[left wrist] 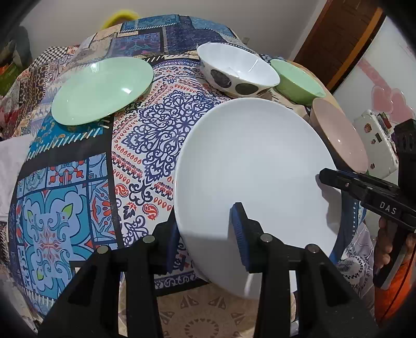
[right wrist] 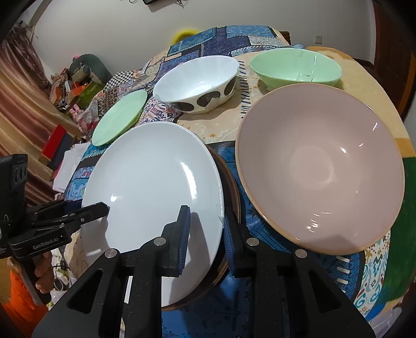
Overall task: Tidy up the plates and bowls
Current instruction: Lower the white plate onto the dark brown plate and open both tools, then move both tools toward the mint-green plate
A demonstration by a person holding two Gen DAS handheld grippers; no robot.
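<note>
A large white plate (left wrist: 254,176) is held at its near rim by my left gripper (left wrist: 208,234), one finger above and one below. My right gripper (right wrist: 205,239) grips the same white plate (right wrist: 156,187) at its other edge, one finger on top and one under. The right gripper also shows in the left wrist view (left wrist: 338,182), and the left gripper in the right wrist view (right wrist: 85,213). A brown-rimmed dish (right wrist: 231,187) lies under the plate. A pink bowl (right wrist: 319,166) sits right of it. A green plate (left wrist: 101,89), a spotted white bowl (left wrist: 239,70) and a green bowl (left wrist: 299,80) stand farther back.
The round table carries a patterned blue cloth (left wrist: 145,135); its bare beige top (right wrist: 364,75) shows at the far right. A yellow chair back (left wrist: 121,17) stands behind the table. Clutter (right wrist: 75,85) lies on the floor at the left.
</note>
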